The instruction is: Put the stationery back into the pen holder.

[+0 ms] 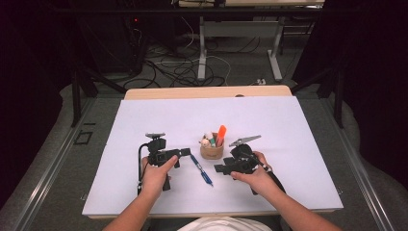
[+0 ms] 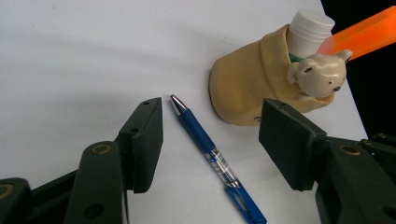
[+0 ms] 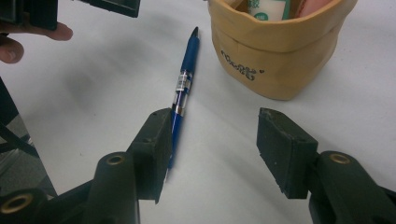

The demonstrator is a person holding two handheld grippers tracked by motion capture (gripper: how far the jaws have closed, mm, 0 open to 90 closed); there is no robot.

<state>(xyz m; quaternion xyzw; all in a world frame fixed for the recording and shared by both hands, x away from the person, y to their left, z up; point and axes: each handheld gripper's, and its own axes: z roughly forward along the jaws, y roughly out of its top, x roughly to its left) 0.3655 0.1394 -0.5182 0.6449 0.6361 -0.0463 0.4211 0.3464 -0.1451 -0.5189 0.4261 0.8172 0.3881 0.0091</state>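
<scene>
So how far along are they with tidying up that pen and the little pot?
Already done, it seems: an orange marker and a white bottle stand in the tan pot. In hand: nothing. The left tongs and right tongs are both open and hold nothing, one on each side of the blue pen. Left: the pen lies flat on the white table, probably next to be picked up.

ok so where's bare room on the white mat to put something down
The far half of the white mat beyond the tan paper-bag holder is bare, as are both side margins. It is crowded at the near middle, where the blue pen lies between both grippers.
</scene>
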